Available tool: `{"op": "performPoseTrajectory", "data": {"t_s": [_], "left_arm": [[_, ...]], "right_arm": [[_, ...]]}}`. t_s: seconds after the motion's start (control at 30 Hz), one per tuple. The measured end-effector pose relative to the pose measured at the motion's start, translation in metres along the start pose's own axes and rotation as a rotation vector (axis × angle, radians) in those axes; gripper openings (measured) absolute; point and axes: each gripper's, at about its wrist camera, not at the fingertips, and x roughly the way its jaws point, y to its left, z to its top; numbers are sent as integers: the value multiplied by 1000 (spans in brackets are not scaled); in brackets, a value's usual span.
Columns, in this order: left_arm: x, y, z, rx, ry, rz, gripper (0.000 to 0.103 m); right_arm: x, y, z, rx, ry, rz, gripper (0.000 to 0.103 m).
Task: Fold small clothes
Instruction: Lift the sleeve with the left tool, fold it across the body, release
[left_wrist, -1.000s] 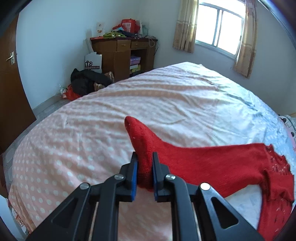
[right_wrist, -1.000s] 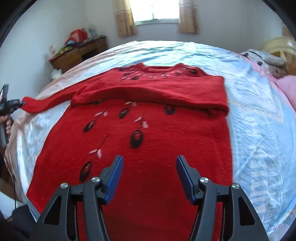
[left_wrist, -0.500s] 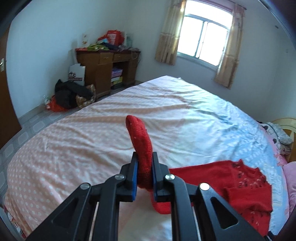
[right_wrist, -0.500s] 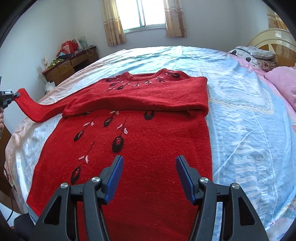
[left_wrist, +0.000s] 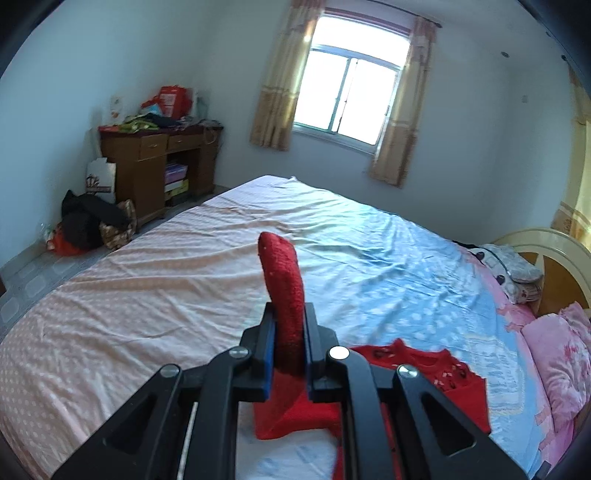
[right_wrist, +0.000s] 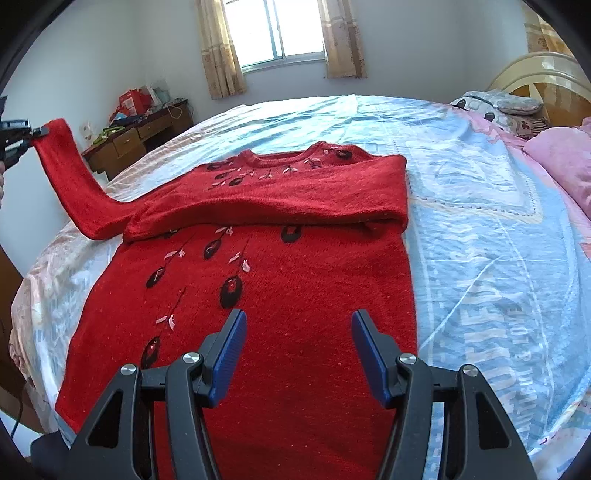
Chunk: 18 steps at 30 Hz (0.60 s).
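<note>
A red knit sweater (right_wrist: 280, 288) with dark flower patterns lies flat on the bed, one sleeve folded across the chest. My left gripper (left_wrist: 289, 332) is shut on the cuff of the other sleeve (left_wrist: 281, 273) and holds it raised above the bed. In the right wrist view that sleeve (right_wrist: 70, 177) rises up to the left gripper (right_wrist: 35, 130) at the far left edge. My right gripper (right_wrist: 297, 332) is open and empty, hovering over the lower part of the sweater.
The bed (right_wrist: 498, 236) has a blue and pink sheet. Pink pillows (left_wrist: 561, 362) and a headboard (left_wrist: 546, 243) are at the right. A wooden desk (left_wrist: 155, 166) with clutter and bags stands by the far wall under a window (left_wrist: 351, 99).
My left gripper has lifted the sleeve cuff up off the bed and swung toward the sweater's body. My right gripper has stayed open over the sweater, pulling back slightly.
</note>
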Motion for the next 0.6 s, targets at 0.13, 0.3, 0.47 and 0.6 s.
{"op": "performPoseTrajectory", "data": {"t_s": [0.13, 0.3, 0.47, 0.6], "left_arm": [[-4, -22, 8, 5, -12, -39, 13], [-9, -56, 21, 22, -43, -81, 13], [-12, -85, 26, 43, -53, -128, 13], [-10, -109, 26, 54, -48, -163, 13]], "right_arm": [[-1, -1, 0, 9, -7, -7, 60], [-4, -3, -3, 9, -17, -17, 60], [-6, -5, -4, 15, -22, -23, 60], [-4, -8, -7, 41, -31, -26, 60]]}}
